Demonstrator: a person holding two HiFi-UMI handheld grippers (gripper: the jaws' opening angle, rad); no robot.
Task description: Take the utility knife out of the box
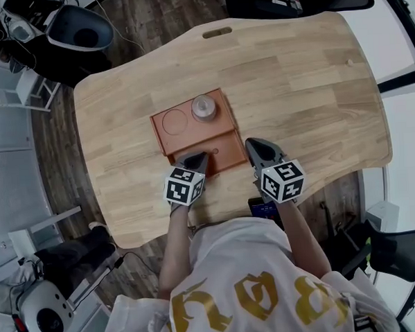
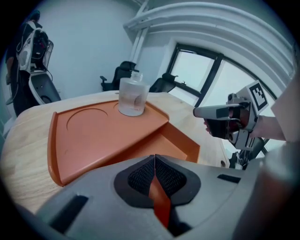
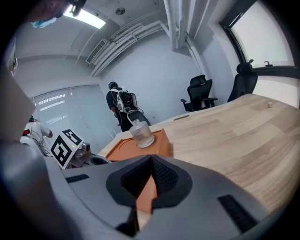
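Note:
An orange box (image 1: 166,139) lies on the wooden table (image 1: 307,87), with a round recess and a clear glass jar (image 1: 204,108) on its top. A shallow orange drawer part (image 1: 224,156) sticks out at the near side, and what shows of it (image 2: 174,140) looks empty. No utility knife is in sight. My left gripper (image 1: 197,157) is shut, its tip over the drawer's left end, nothing held (image 2: 154,158). My right gripper (image 1: 252,145) is shut too, just right of the drawer, and nothing is in it (image 3: 151,158).
A dark phone-like object (image 1: 264,208) lies at the table's near edge by the person's body. Office chairs (image 1: 82,28) stand beyond the far left corner. A person (image 3: 118,105) stands far off in the room. Bare wood spreads to the right of the box.

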